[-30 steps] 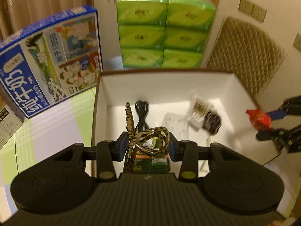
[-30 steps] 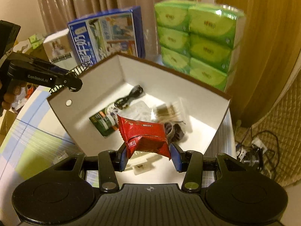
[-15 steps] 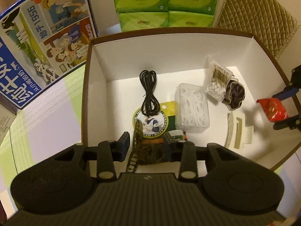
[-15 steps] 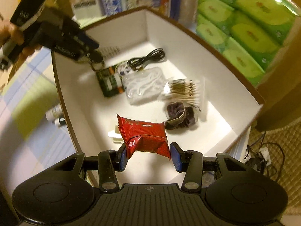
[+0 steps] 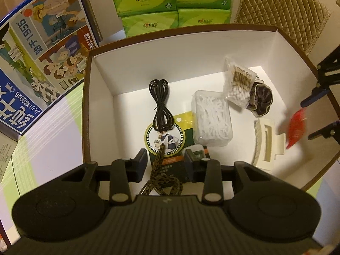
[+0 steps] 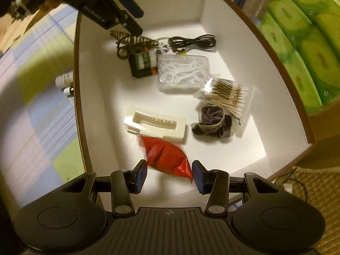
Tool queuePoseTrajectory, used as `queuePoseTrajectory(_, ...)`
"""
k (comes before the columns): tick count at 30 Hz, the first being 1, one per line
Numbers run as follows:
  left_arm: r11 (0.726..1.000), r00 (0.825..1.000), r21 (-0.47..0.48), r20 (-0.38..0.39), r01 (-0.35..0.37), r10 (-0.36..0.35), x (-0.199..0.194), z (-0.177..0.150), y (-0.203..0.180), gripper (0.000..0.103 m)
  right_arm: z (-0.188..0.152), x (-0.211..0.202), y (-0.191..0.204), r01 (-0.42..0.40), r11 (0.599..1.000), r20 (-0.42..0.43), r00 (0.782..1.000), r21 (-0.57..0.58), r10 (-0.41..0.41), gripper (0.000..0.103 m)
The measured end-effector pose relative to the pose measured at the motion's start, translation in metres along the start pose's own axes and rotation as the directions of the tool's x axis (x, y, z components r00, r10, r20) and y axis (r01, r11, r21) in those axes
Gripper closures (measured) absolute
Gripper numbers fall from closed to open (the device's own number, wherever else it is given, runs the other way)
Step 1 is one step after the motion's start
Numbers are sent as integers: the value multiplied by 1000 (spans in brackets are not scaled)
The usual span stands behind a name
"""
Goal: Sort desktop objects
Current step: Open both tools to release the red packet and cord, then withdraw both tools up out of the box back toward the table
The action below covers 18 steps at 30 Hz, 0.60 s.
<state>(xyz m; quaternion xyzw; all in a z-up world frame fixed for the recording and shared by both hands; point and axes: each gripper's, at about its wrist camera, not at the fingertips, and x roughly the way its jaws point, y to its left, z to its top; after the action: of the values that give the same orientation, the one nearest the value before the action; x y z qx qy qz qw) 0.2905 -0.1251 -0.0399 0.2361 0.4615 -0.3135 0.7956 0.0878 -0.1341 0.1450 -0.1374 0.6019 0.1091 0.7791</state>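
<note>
Right gripper (image 6: pixel 169 174) apparently clamps red packet (image 6: pixel 164 156); left gripper (image 5: pixel 165 163) pinches patterned cord (image 5: pixel 158 165)

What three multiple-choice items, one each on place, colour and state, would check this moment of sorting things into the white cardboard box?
1. Where does the coiled black cable lie?
A. on the tablecloth
B. inside the white cardboard box
C. on the green tissue packs

2. What colour is the foil snack packet?
A. red
B. blue
C. silver

3. The right gripper is
A. empty
B. out of view
C. holding the packet

B: the cable rests on the box floor.
A: the foil is red.
C: the packet sits between its fingers.
</note>
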Motion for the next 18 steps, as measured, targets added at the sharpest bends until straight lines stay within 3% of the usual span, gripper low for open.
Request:
queuePoseTrajectory(2,1000,1000,2,1,5,-5,-2,0,0,63,2,2,1,-2,1000,-30,1000,-27,1,59)
queuePoseTrajectory(3,1000,1000,1,3,5,-5,-3,0,-1,59,4,3,0,-4,999,-39,999,-33,3,51)
queuePoseTrajectory(4,1000,1000,1,6,6,-6,-4,0,-1,58,5,3,0,10,999,-39,999,-37,-12,28)
queuePoseTrajectory(6,1000,1000,-3,12,19,-19,-7,0,-1,46,6,1,-1,41,998,-17,999,-41,-42,9)
queuePoseTrajectory(12,1000,1000,7,25,16,-16,-18,-2,-8,21,8,-4,3,22,999,16,1000,-25,-21,6)
queuePoseTrajectory(18,1000,999,-5,40,17,-16,-30,-3,-12,17,4,-7,6,37,999,43,998,15,-38,4)
